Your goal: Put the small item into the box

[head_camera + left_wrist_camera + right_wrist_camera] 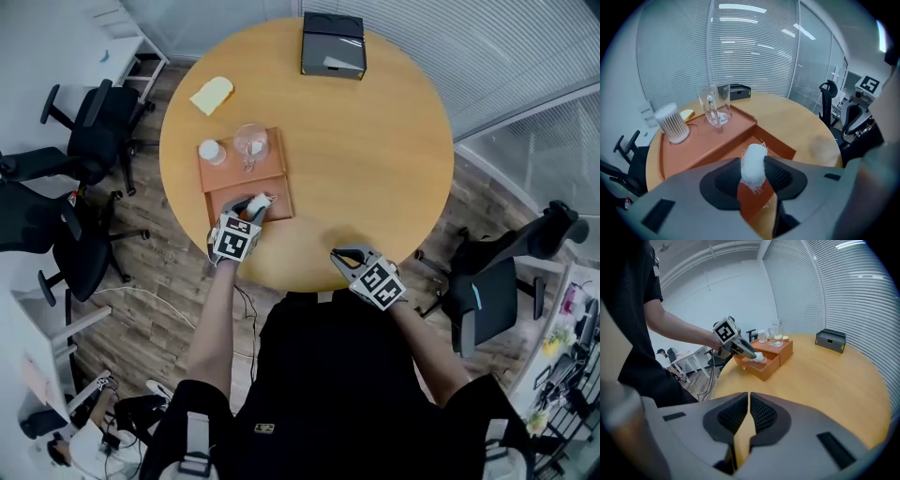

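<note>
L gripper (pixel 255 205) pinches white wad (pixel 753 164) over orange box (pixel 708 140); we lower it inside before letting go. R gripper (pixel 748 409), jaws pressed together, stays out, apart from box.

The left gripper (pixel 753 174), arm reaching forward and tilted steeply down, pinches a small white wad (pixel 753 161), while the right gripper (pixel 747 416) hovers nearer the body, jaws together and empty.

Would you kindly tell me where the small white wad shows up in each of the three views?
Head view: white wad left of centre, at the left gripper's tip over the orange tray.
Left gripper view: lower centre, gripped between the jaws.
Right gripper view: near the centre, above the tray's near end.
Shared landmark: the orange tray, seen in all three.
</note>
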Demonstrator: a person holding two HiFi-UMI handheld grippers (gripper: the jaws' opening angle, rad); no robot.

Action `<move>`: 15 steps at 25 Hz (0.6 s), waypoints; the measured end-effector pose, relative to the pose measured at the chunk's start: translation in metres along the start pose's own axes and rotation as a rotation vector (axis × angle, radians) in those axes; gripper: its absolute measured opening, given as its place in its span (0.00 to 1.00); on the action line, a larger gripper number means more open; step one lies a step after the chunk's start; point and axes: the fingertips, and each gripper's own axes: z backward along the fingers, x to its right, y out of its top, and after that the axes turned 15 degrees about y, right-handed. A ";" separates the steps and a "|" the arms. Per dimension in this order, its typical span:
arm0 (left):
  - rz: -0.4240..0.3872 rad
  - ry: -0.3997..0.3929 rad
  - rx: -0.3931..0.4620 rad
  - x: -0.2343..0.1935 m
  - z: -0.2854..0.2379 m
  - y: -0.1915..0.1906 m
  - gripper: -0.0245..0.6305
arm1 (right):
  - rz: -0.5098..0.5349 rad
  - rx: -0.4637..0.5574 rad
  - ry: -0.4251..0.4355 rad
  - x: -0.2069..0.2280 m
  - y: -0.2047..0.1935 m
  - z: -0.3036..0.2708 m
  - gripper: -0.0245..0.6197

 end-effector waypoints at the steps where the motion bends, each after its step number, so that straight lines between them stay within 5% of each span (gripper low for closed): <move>1: -0.001 0.003 -0.007 0.000 -0.003 0.000 0.29 | 0.000 -0.001 0.001 0.002 0.000 0.001 0.06; 15: -0.032 0.003 -0.096 0.016 -0.028 -0.012 0.30 | -0.022 -0.022 0.008 0.017 -0.009 0.010 0.06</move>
